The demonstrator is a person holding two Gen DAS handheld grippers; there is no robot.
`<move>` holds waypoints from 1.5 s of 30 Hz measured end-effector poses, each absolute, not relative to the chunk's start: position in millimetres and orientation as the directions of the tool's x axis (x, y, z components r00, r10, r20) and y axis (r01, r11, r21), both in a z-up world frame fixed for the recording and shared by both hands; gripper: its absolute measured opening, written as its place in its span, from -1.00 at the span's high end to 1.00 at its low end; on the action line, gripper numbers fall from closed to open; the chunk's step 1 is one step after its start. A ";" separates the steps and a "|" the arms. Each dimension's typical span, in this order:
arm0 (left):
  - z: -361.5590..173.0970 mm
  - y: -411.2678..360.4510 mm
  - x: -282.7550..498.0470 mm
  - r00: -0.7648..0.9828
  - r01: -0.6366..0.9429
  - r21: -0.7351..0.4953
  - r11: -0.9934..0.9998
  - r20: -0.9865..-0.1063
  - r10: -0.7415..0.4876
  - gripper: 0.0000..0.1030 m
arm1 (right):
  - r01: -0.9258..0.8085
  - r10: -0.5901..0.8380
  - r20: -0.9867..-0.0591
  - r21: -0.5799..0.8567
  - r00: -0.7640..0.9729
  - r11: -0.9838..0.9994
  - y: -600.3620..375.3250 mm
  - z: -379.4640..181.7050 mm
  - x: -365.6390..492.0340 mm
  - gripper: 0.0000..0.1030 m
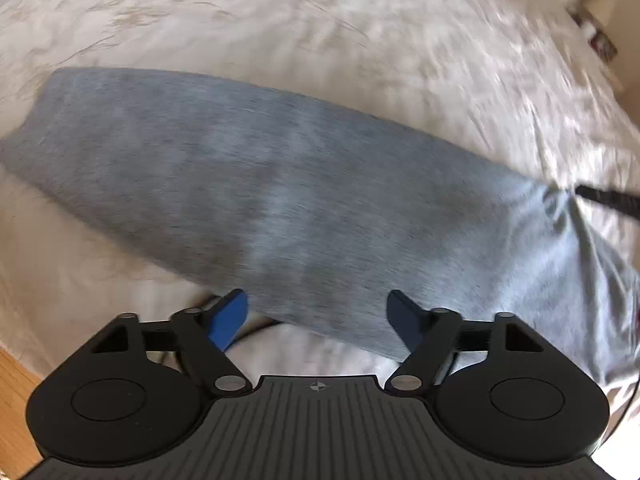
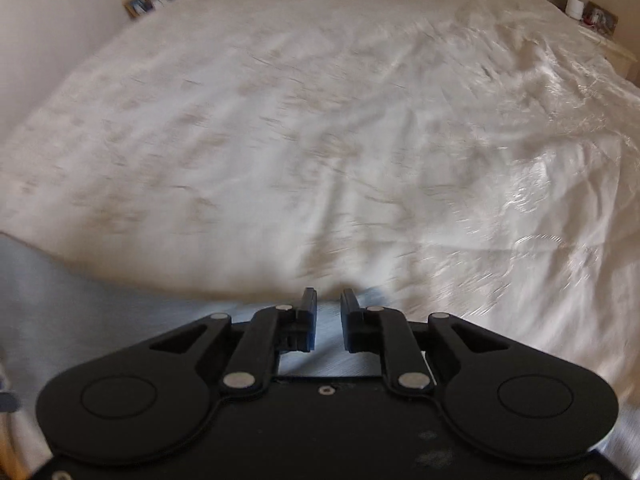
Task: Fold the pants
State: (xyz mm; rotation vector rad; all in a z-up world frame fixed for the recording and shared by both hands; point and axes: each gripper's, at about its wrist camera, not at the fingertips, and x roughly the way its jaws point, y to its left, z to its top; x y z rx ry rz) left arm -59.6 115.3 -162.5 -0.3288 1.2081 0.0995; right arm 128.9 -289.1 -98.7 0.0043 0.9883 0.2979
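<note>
1. Grey pants (image 1: pixel 280 184) lie flat on the white bed (image 1: pixel 320 20); long axis runs from upper left to lower right in the left wrist view, with the narrow squared end at upper left.
2. The right end of the pants is bunched, next to a dark bar (image 1: pixel 608 200) at the frame edge.
3. Left gripper (image 1: pixel 318 312) hovers over the near edge of the pants, jaws wide apart, nothing between them.
4. Right gripper (image 2: pixel 328 316): jaws close with a small gap; grey cloth (image 2: pixel 100 320) shows under them. Cannot tell whether they pinch it.
5. Both views are blurred.

Matt grey knit pants (image 1: pixel 280 184) on creased, faintly glossy white bedsheet (image 2: pixel 320 120).
</note>
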 end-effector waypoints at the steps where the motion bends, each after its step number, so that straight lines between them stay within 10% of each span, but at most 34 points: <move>1: -162.6 120.7 -60.9 0.366 -0.255 -0.191 0.948 -0.926 -0.088 -0.50 | -0.263 0.269 -0.820 0.151 0.505 0.953 -281.1 -95.4 118.4 0.68; 30: -207.0 367.2 -52.5 0.429 -0.318 -0.269 0.909 -0.896 -0.115 -0.73 | -0.384 0.369 -0.845 0.217 0.387 0.898 6.9 -45.3 4.0 0.40; 45: -217.4 390.7 -45.2 0.392 -0.235 -0.236 0.943 -0.911 -0.130 -0.74 | -0.719 0.451 -0.834 0.099 0.317 0.688 153.5 -43.0 62.8 0.41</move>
